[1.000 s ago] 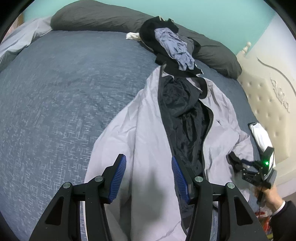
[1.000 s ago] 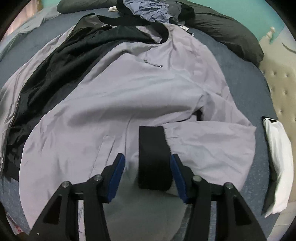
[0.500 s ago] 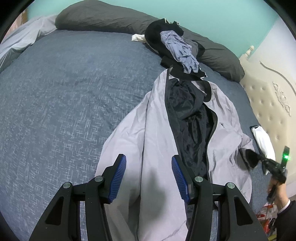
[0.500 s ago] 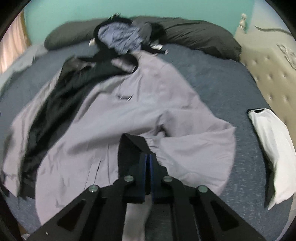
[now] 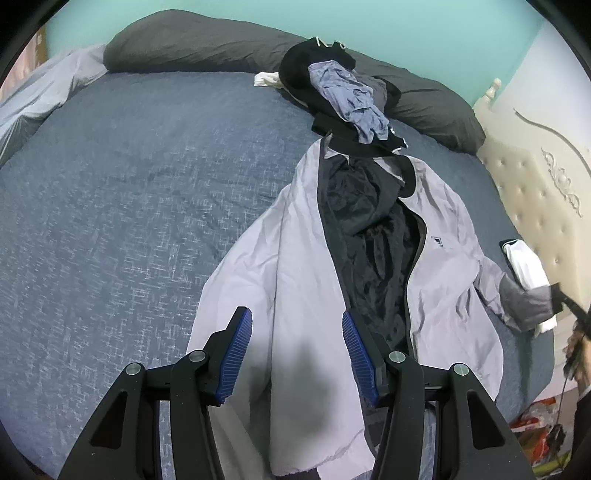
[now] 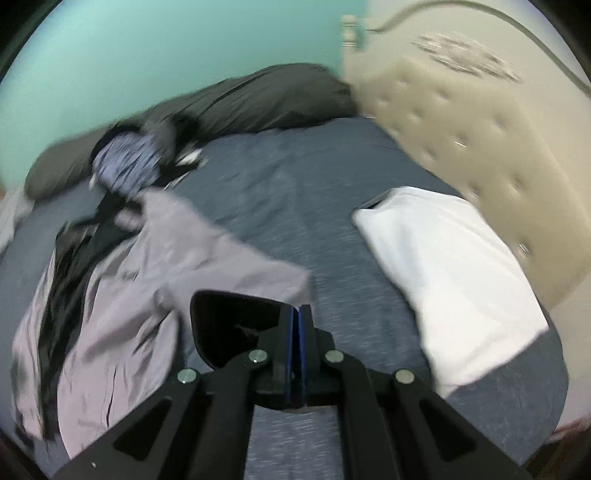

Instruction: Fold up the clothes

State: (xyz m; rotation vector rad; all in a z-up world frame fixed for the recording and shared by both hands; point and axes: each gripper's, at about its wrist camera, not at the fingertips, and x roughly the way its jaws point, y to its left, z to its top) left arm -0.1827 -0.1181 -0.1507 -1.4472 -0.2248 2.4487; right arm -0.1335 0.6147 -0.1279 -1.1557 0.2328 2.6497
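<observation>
I see the light grey zip-front jacket with black lining [image 5: 295, 258] lying open on the dark blue speckled bedspread [image 5: 129, 203]. Its long axis runs from the hem close under my left gripper [image 5: 297, 349] up to the black collar, which points away towards the dark grey pillows [image 5: 192, 44] at the far edge of the bed. The jacket's smooth, thin shell is lightly creased, and its crumpled glossy lining shows down the middle between the two front panels.

My left gripper points down over the hem end, its blue ribbed pads standing about half apart with nothing held; only grey fabric lies below the gap.

My right gripper [image 6: 298, 332] is pinched closed on the jacket's black sleeve cuff [image 6: 236, 325]. It holds the sleeve stretched out sideways from the jacket body, towards the folded white garment [image 6: 443, 266] that lies beside the cream tufted headboard [image 6: 480, 147]. In the left wrist view the sleeve extends to the right edge of the bed, where a hand [image 5: 578, 350] carries that gripper. The right wrist view is blurred.

A heap of black and blue-grey crumpled clothes [image 5: 340, 92] sits just beyond the collar, against the pillows. The wall [image 5: 406, 22] behind is plain turquoise.
</observation>
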